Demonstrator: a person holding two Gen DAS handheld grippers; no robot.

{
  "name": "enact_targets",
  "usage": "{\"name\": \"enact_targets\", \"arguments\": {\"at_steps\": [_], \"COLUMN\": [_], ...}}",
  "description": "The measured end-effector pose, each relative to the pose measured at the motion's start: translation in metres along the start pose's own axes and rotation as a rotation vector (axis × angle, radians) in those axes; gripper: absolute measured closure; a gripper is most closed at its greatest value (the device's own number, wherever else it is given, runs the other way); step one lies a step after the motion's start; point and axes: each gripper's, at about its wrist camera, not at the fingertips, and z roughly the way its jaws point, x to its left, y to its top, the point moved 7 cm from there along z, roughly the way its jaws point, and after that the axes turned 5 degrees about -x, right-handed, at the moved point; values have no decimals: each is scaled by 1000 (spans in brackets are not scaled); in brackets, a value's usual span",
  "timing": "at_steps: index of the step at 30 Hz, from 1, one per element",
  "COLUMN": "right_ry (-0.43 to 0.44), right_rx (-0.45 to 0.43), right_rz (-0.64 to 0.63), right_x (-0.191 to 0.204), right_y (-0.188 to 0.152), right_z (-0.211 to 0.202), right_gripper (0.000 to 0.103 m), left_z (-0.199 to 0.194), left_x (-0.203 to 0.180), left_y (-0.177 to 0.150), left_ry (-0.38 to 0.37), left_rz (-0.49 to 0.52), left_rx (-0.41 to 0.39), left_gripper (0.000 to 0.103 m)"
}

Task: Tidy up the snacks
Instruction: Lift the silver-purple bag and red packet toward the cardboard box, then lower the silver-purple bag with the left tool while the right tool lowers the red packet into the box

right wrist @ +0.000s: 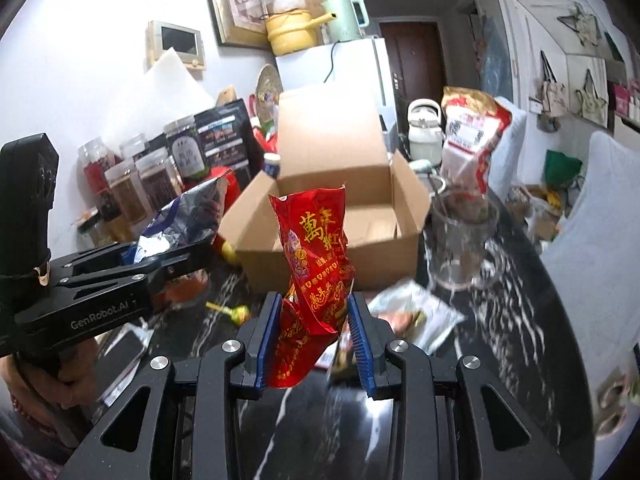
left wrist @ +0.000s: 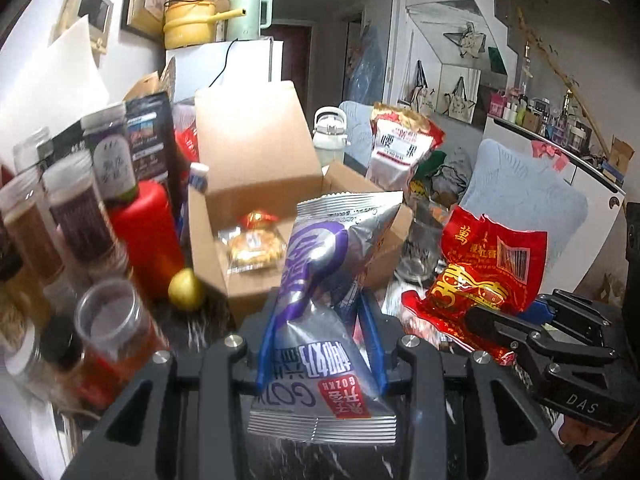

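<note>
We see the left gripper (left wrist: 320, 344) closed at six o'clock, fingers pointing toward twelve. The right gripper (right wrist: 316, 340) is likewise clamped, fingers toward twelve. Each shows in the other's view.

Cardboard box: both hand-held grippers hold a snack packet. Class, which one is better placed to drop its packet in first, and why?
Probably left. The left hand-held gripper lifts its silver packet directly before the cardboard box. The right hand-held gripper, gripping the red packet, sits back from it.
</note>
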Motion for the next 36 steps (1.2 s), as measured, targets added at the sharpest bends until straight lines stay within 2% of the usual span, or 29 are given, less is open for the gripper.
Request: {"name": "enact_targets", "arguments": {"at_steps": [17,30,36], "right_ry": [19,10,15], "right_rx": [-56,-51,-23], "right_rz": [-43,-81,-60], "right_x": [-12,-26,-39], "right_y": [68,106,120], "right_z": [54,117,149], "right_gripper": [70,70,70], "left_z": [60,111,139], "left_x": [19,56,69], "left_y": [58,91,109], "left_ry": [-7,55,82], "left_rz": [-7,-45,-53], "left_rx": [-45,-56,-54], "left_gripper": [66,66,66]}}
